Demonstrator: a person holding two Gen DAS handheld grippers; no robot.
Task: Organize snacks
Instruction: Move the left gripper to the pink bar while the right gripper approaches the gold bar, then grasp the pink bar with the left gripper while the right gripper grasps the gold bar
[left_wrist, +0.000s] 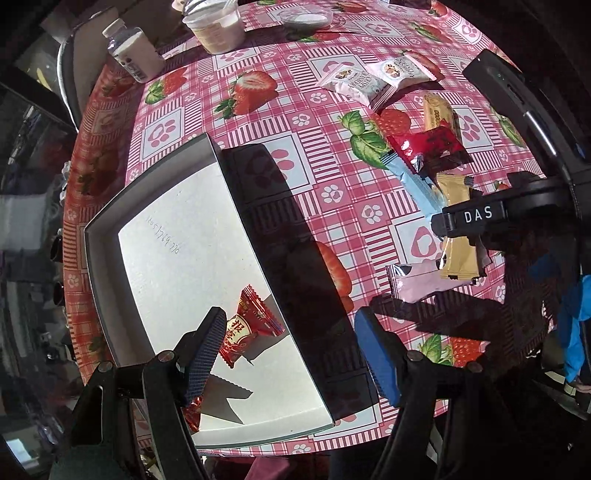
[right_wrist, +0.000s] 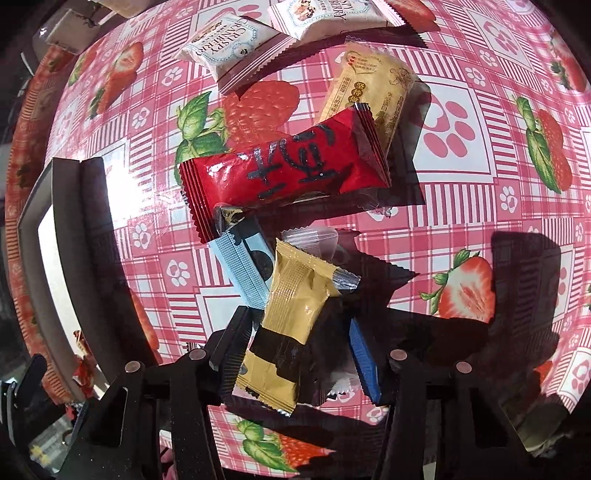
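Straddling a gold snack packet (right_wrist: 291, 332) atop the loose pile, the right gripper (right_wrist: 295, 354) has its jaws close around it, though a firm grip cannot be confirmed. Over the white box (left_wrist: 110, 206), apparently the collection point, the left gripper (left_wrist: 291, 350) hangs open beside a red candy (left_wrist: 247, 328) lying inside.

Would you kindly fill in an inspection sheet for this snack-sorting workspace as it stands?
Surface: strawberry-print tablecloth, sunlit, hard shadows.
Job's things: white box holding one red candy; on the cloth lie a red packet, gold packet, blue packet, two cranberry packets, pink packet.
Clutter: bottle, plastic tub at far edge.
Grippers: left gripper open above the box; right gripper around the gold packet, closure unclear.
Cables: nothing seen.
Surroundings: dark, indistinct.
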